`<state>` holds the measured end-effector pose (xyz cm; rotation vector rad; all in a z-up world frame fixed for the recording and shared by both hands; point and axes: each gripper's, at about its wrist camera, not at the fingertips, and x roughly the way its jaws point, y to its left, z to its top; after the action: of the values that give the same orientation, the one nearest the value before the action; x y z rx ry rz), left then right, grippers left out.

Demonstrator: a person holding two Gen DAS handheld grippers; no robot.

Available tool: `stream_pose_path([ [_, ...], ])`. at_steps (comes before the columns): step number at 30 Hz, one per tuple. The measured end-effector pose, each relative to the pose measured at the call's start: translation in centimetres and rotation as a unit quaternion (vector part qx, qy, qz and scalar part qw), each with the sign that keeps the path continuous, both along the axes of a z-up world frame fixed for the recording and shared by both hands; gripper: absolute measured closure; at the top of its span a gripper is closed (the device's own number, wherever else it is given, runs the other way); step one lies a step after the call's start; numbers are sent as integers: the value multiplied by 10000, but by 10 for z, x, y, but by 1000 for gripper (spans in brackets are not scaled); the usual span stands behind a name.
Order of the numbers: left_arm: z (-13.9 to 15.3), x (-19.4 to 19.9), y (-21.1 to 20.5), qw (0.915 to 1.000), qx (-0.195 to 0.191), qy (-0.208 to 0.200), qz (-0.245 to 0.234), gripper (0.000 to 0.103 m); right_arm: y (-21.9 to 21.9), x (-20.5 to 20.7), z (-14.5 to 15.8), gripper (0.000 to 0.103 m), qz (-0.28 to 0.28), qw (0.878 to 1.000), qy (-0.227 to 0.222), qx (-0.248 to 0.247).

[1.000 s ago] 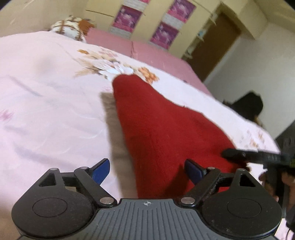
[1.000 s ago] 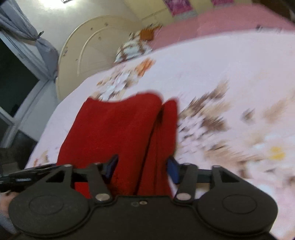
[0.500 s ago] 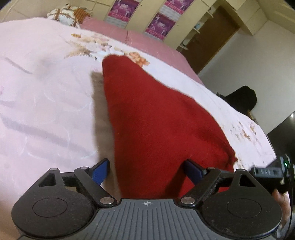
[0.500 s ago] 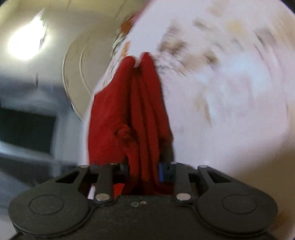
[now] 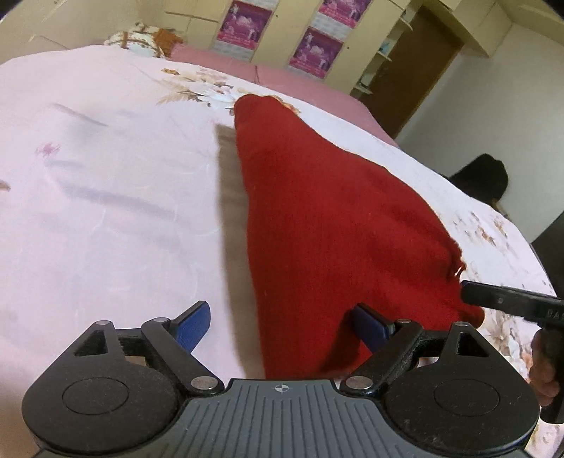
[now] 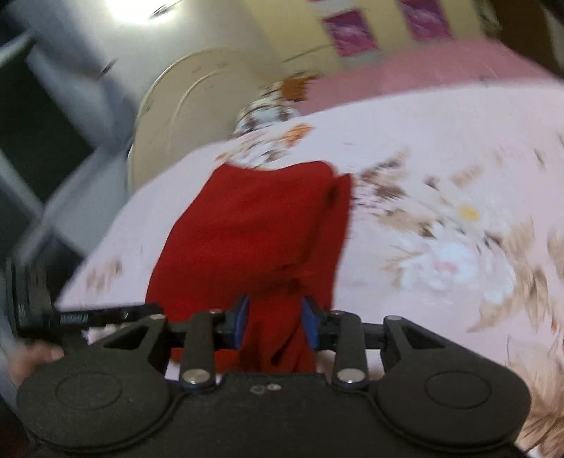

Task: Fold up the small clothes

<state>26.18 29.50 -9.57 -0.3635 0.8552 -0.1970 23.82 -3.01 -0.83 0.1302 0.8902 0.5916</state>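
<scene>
Since half a second ago the right tool [image 6: 274,322] has swung its view back over the bed [image 5: 105,197], and its jaws have just been opening — the bunch of red garment [image 6: 253,225] that was pinched tight sits looser between the blue pads, though cloth appears to touch both, so I judge it held. Likely the edge is being let down rather than carried further. The left tool [image 5: 282,326] stands wide open, one pad clear over the sheet, the other against the cloth's side, gripping nothing. The garment lies on the floral sheet, long and tapering, its narrow end pointing away toward the pillows [image 5: 141,33], its broad end near both tools — a lengthwise fold looks done, a crosswise one remains.
</scene>
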Motion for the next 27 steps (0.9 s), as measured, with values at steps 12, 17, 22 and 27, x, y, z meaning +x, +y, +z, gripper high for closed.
stream_pose_path([
  [12,5,-48,-49,9857,1658,-113,270,0,-14,-16,-9,47,-215,9976,333,-565],
  [17,32,-81,-83,9839,1711,-255,456,0,-28,-58,10,19,-234,9958,-5,-889],
  [22,67,-129,-113,9834,1567,-631,655,0,-48,-103,33,4,-364,9947,-165,-946],
  [27,96,-184,-140,9832,1457,-902,632,0,-66,-155,63,3,-442,9935,-549,-896],
])
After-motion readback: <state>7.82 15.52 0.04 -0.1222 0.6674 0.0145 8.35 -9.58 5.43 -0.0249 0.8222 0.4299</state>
